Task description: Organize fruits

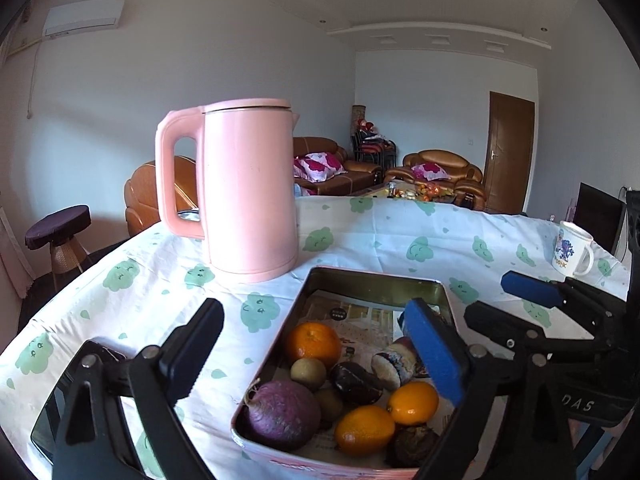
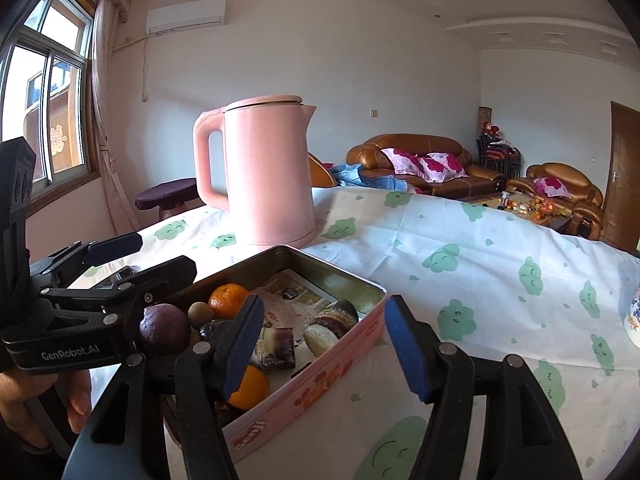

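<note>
Pink tin [image 1: 448,300], lower centre, holds oranges [image 1: 314,342] and mixed produce; both grippers [image 1: 316,344] [image 2: 320,344] wide, empty; stage undeterminable.

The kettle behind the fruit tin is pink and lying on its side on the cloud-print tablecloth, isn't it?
Not quite. The kettle is pink and does sit behind the fruit tin on the cloud-print tablecloth, but it stands upright, lid on top and handle to the side. The left wrist view shows this clearly, and the right wrist view agrees.
</note>
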